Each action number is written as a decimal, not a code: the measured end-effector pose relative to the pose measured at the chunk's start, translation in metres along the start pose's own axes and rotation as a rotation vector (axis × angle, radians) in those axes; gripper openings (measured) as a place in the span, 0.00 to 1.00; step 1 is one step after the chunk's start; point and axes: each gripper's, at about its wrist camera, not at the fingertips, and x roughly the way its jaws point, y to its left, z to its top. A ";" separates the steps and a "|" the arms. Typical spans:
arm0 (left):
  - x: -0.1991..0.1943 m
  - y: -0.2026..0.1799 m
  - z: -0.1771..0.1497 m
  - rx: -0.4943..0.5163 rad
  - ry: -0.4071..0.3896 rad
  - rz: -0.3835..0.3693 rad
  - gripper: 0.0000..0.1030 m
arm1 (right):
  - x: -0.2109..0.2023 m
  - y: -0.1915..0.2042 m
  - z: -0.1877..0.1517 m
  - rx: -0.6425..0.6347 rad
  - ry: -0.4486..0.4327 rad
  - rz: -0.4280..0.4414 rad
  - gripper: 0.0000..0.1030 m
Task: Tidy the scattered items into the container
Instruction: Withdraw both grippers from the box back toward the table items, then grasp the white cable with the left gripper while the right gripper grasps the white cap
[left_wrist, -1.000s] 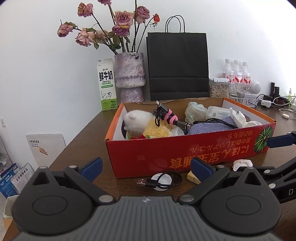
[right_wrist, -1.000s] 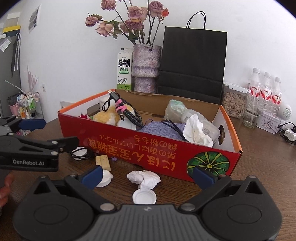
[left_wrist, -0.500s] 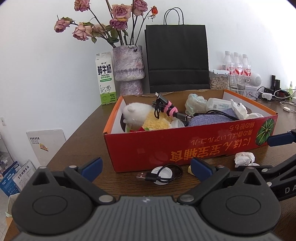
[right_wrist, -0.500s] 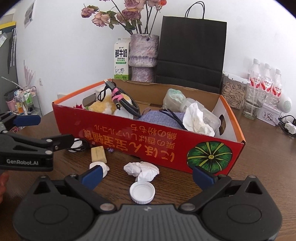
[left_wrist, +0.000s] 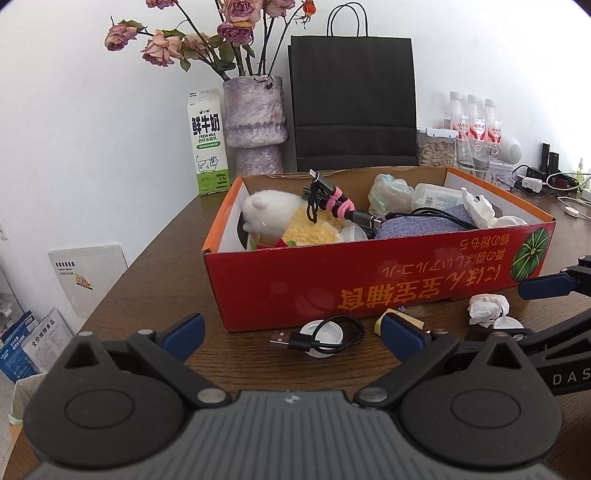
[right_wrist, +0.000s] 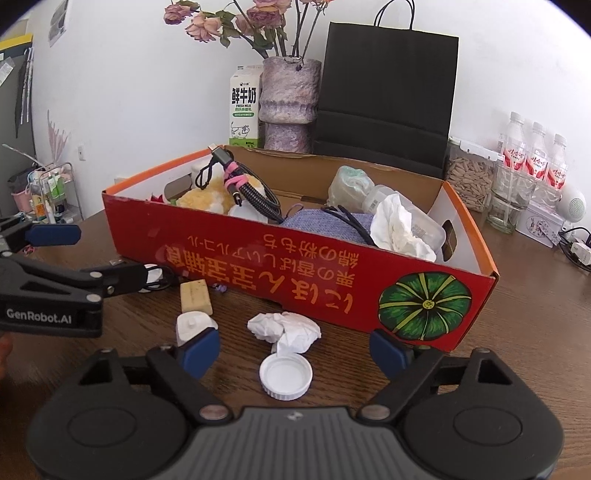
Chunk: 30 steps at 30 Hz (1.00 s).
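A red cardboard box (left_wrist: 369, 280) (right_wrist: 258, 254) holds a plush toy, cables, cloth and tissue. In front of it on the table lie a crumpled tissue (right_wrist: 284, 328) (left_wrist: 487, 308), a white bottle cap (right_wrist: 286, 374), a yellow block (right_wrist: 195, 295), a small white piece (right_wrist: 190, 325) and a black USB cable (left_wrist: 321, 334) coiled on a white lid. My right gripper (right_wrist: 293, 350) (left_wrist: 506, 310) is closing, with the cap and tissue between its fingers and untouched. My left gripper (left_wrist: 293, 332) (right_wrist: 99, 254) stands open just short of the cable.
Behind the box stand a milk carton (left_wrist: 207, 144), a vase of dried roses (left_wrist: 255, 125) and a black paper bag (left_wrist: 352, 103). Bottles (right_wrist: 532, 158), jars and chargers crowd the back right. The table's left edge (left_wrist: 122, 280) drops to boxes on the floor.
The right gripper's fingers have drawn closer together around the cap and tissue. The left view has tipped down slightly, so the box sits higher in it.
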 end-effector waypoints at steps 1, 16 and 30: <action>0.001 0.001 0.000 -0.003 0.006 0.000 1.00 | 0.000 0.000 -0.001 -0.004 0.005 0.004 0.74; 0.016 0.005 0.001 -0.035 0.083 -0.018 1.00 | -0.015 -0.019 -0.008 0.086 -0.040 0.034 0.26; 0.027 -0.006 0.005 0.011 0.105 -0.027 0.78 | -0.023 -0.024 -0.004 0.117 -0.101 0.009 0.27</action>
